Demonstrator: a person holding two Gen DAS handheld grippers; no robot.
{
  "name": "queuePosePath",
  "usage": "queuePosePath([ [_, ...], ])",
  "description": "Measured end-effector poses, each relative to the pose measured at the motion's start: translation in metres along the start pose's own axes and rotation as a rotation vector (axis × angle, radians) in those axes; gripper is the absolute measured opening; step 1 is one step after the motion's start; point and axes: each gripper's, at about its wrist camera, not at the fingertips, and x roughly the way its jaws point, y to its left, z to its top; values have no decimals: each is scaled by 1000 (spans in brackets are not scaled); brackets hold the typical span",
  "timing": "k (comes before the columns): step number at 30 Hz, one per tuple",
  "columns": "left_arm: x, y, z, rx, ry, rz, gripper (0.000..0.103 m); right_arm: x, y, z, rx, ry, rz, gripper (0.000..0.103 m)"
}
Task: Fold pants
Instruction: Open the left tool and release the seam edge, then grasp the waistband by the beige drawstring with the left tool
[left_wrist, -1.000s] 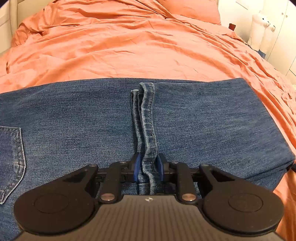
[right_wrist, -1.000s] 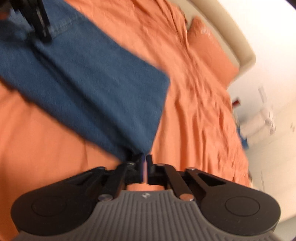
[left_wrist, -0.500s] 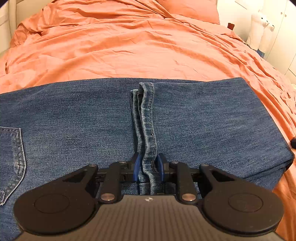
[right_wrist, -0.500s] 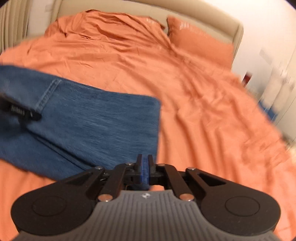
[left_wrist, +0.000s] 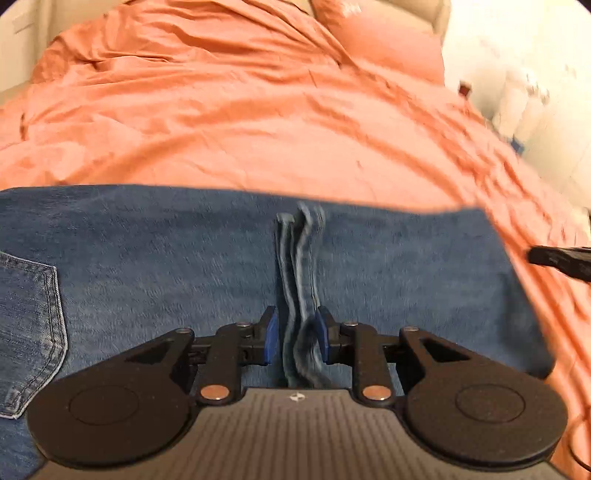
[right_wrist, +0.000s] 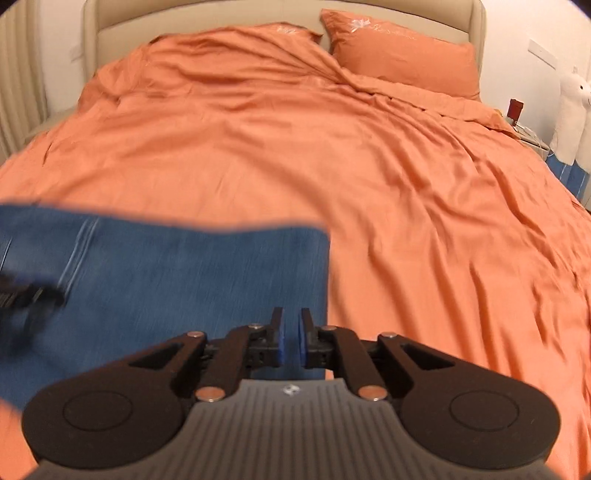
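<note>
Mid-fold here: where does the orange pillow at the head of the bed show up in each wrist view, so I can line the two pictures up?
Left wrist view: the orange pillow sits at the top edge, right of centre, blurred.
Right wrist view: the orange pillow lies at the top, right of centre, against the beige headboard.
Shared landmark: the white plush toy beside the bed, on the right in both views.

Orange bedding (right_wrist: 295, 155) covers a bed with beige headboard (right_wrist: 207, 22), white walls (right_wrist: 532, 22).
</note>
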Motion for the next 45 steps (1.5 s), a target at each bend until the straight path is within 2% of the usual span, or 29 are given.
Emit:
queuePosePath([
  [2,6,5,2,-45,-3,-12,27,22,-12,21,72,-2,16,4],
  [5,15,7,2,-78,-16,-15,27,52,-16,34,83,19,9,4],
  [12,32,15,5,-111,10,-39,27,102,-16,16,60,150,6,2],
  [17,32,16,6,-107,19,-41,29,97,-6,14,-11,142,-28,2],
  [20,25,18,8,-110,13,-42,30,70,8,16,-91,60,-61,7],
  [22,14,17,10,-94,-13,-7,30,46,19,18,-126,6,-27,19],
  [24,-1,18,12,-83,-45,28,30,26,34,17,-162,0,33,22],
  [26,-17,23,14,-94,-67,41,31,12,53,14,-207,13,112,24],
  [28,-33,32,14,-118,-87,39,33,3,75,9,-255,48,211,34],
  [31,-59,48,11,-153,-124,68,34,-6,112,3,-330,86,316,37],
  [37,-107,96,4,-224,-143,100,40,-20,178,1,-449,66,384,37],
  [40,-137,136,1,-289,-172,115,49,-23,203,-1,-466,63,405,37],
  [43,-167,182,-7,-371,-215,114,65,-22,223,-1,-484,69,425,37],
  [45,-183,214,-16,-420,-233,154,69,-21,233,-2,-490,77,432,37],
])
